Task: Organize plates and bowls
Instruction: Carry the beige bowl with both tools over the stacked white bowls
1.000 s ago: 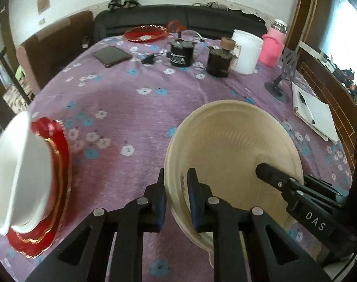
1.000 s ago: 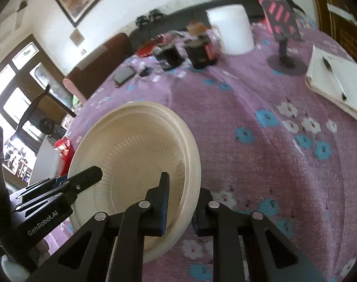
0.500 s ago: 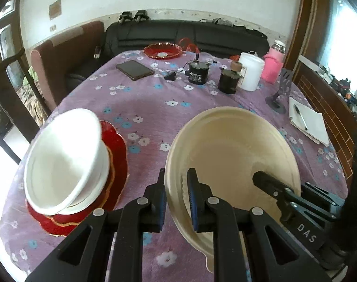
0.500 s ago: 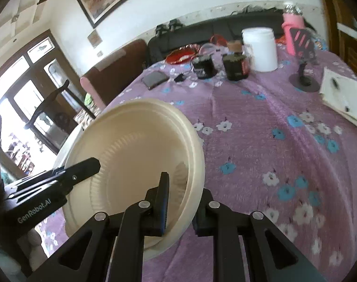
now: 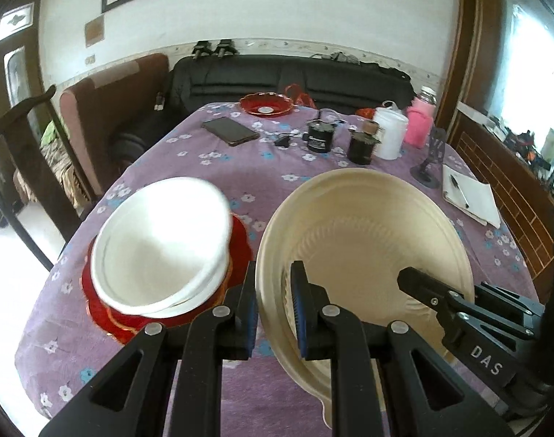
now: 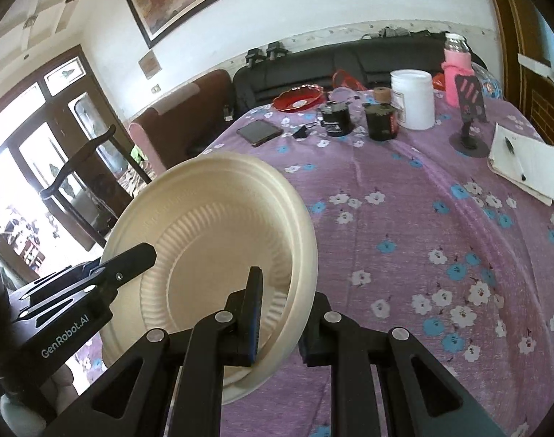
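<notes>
Cream-coloured and ribbed, the round paper plate (image 5: 368, 251) hangs tilted above the purple flowered tablecloth (image 6: 404, 218), and you hold it from both sides. Your left gripper (image 5: 273, 306) pinches the plate's left rim, one finger outside the rim and one inside, the jaws narrowed onto it. Your right gripper (image 6: 280, 313) clamps the opposite rim the same way, its left finger (image 6: 253, 313) lying inside the dish. In the left wrist view, the right gripper's black finger marked "DAS" reaches over the plate's inner face from the right.

Just left of the held plate, a stack of white bowls (image 5: 160, 244) sits on scalloped red plates with gold edging (image 5: 236, 236) near the table's left edge. The stack leans slightly.

Farther back on the cloth lie a dark smartphone (image 5: 230, 131), a small red dish (image 5: 266, 105), two black jars (image 5: 362, 145), a white plastic tub (image 5: 389, 133), a pink bottle (image 5: 419, 123) and a notepad with a pen (image 5: 471, 198).
</notes>
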`<state>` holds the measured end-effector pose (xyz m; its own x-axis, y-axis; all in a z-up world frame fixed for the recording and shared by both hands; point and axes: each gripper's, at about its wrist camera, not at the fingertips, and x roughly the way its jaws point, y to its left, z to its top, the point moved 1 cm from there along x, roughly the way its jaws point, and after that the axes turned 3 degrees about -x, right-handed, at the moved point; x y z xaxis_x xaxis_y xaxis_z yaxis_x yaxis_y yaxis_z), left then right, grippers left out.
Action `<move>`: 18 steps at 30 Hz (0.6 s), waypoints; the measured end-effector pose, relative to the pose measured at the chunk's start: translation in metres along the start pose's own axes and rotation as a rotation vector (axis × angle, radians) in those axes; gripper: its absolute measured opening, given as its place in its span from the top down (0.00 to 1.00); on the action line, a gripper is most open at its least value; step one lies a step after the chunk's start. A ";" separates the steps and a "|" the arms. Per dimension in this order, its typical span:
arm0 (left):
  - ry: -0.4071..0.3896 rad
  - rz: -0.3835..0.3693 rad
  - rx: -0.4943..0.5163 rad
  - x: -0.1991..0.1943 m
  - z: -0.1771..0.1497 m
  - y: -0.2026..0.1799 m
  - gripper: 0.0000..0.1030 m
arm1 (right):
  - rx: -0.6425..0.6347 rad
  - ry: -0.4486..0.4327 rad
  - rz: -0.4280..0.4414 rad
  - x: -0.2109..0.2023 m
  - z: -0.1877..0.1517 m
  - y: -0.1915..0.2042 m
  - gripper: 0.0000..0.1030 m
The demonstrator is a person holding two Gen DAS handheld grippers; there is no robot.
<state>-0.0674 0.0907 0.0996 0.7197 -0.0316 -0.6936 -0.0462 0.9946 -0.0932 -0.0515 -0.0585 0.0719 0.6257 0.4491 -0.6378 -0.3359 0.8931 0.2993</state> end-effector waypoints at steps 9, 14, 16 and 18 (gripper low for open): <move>-0.017 0.026 -0.079 -0.006 0.002 0.042 0.85 | -0.085 0.009 -0.008 0.016 0.009 0.044 0.82; -0.032 0.039 -0.114 -0.009 0.004 0.065 0.84 | -0.120 0.012 -0.003 0.023 0.019 0.067 0.82; -0.038 0.048 -0.127 -0.010 0.005 0.075 0.84 | -0.136 0.017 -0.001 0.029 0.024 0.077 0.82; -0.038 0.056 -0.139 -0.009 0.006 0.083 0.84 | -0.147 0.020 0.001 0.034 0.026 0.083 0.82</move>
<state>-0.0732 0.1738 0.1026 0.7390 0.0302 -0.6730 -0.1809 0.9712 -0.1550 -0.0395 0.0320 0.0939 0.6117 0.4481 -0.6520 -0.4372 0.8783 0.1935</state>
